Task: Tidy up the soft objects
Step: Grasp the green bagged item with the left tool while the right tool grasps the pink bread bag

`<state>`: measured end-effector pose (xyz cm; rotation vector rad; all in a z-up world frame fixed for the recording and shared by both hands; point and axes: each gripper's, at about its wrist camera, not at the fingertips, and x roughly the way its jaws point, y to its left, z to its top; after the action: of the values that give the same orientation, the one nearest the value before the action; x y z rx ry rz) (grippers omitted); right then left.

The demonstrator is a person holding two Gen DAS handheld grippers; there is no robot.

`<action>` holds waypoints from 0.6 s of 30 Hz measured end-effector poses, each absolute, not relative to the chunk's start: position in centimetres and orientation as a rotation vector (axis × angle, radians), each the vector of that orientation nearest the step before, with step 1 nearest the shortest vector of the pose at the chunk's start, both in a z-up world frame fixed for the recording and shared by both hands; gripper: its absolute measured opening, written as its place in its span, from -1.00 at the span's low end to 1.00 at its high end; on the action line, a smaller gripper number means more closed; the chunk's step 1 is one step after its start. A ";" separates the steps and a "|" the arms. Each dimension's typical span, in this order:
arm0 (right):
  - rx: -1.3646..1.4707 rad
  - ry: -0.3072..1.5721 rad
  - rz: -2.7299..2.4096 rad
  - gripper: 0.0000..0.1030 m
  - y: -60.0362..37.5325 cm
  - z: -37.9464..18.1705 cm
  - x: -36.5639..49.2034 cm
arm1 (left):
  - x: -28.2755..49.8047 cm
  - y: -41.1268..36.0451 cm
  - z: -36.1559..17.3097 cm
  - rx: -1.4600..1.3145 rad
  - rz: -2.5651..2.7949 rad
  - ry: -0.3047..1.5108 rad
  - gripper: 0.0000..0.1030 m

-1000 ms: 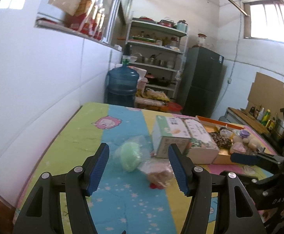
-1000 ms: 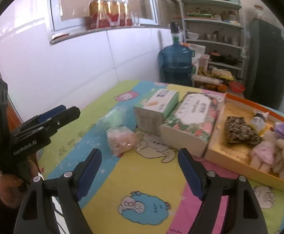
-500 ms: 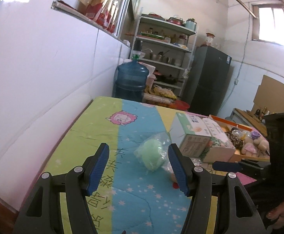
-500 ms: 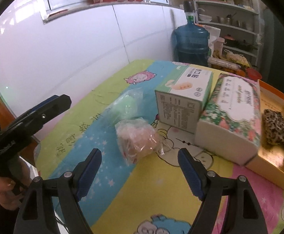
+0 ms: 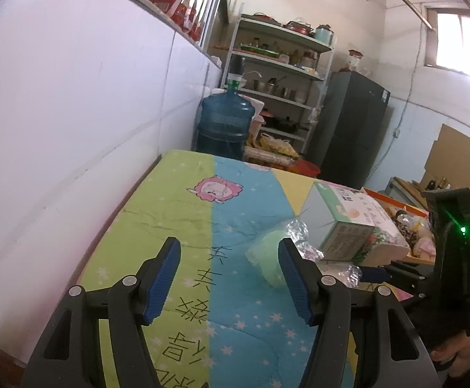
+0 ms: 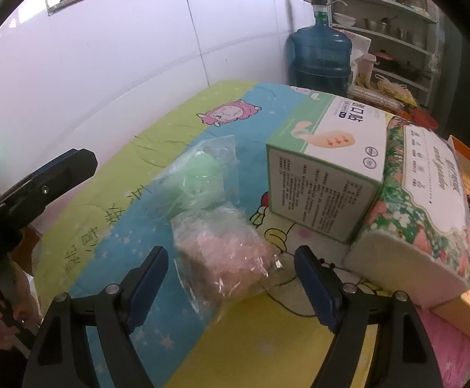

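Covering the table, a cartoon-print cloth (image 5: pixel 235 213) beside white wall (image 5: pixel 73 113).

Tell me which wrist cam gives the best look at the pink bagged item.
Right wrist view: the pink bagged item lies whole and close on the cloth, between the open fingers of the right gripper. In the left wrist view only a crinkled strip of its bag shows, mostly hidden behind the left gripper's right finger.
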<state>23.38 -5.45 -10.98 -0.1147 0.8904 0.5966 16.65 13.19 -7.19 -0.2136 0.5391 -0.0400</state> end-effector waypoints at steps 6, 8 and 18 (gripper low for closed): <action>-0.135 0.893 0.585 0.45 -5.2 -11.3 23.6 | 17.4 13.5 -7.7 -0.226 -0.043 0.551 0.25; -0.133 0.888 0.587 0.38 -5.1 -11.3 23.7 | 17.5 13.5 -7.9 -0.226 -0.046 0.554 0.25; -0.106 0.864 0.603 0.25 -6.7 -10.6 22.1 | 19.4 12.0 -8.2 -0.190 -0.141 0.612 0.25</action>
<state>22.10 -6.73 -10.63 -0.1062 0.8644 0.6029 19.37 12.01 -8.15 -0.1904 0.6116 -0.1412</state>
